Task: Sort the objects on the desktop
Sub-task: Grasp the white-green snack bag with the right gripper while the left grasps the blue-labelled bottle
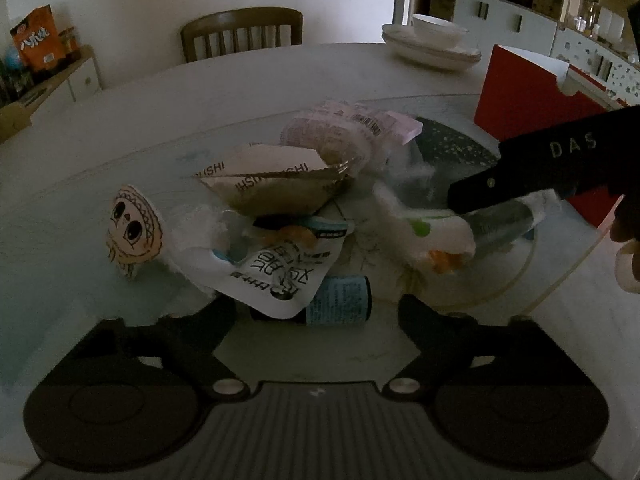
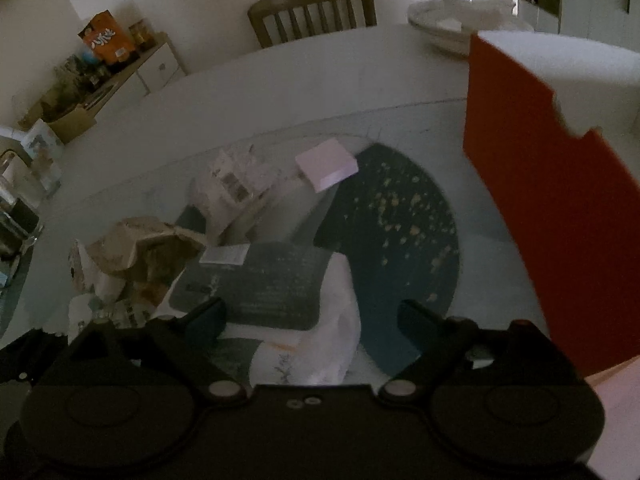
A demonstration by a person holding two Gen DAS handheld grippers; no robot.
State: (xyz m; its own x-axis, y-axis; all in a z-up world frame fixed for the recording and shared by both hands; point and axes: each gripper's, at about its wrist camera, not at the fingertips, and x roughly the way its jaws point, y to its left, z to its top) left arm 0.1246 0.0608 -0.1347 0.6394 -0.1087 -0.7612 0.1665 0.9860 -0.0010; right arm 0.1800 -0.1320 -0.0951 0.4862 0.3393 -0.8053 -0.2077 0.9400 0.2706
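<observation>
Left wrist view: the left tool (image 1: pixel 316 312) hangs wide over a white snack wrapper (image 1: pixel 280 276) on the table (image 1: pixel 120 128), gripping nothing. Thin, light, crinkly film, likely slippery; I would pinch its near edge. The right tool (image 2: pixel 312 316) also stands wide, empty, over crumpled tissue (image 2: pixel 340 312) beside a dark pouch (image 2: pixel 264 284).

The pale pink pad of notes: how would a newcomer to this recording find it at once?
Start at the tall red box on the round table. Left of it lies a dark speckled mat, and the pale pink pad of notes sits at that mat's far left edge. It alone is a clean square block; its neighbours are crumpled wrappers.
</observation>
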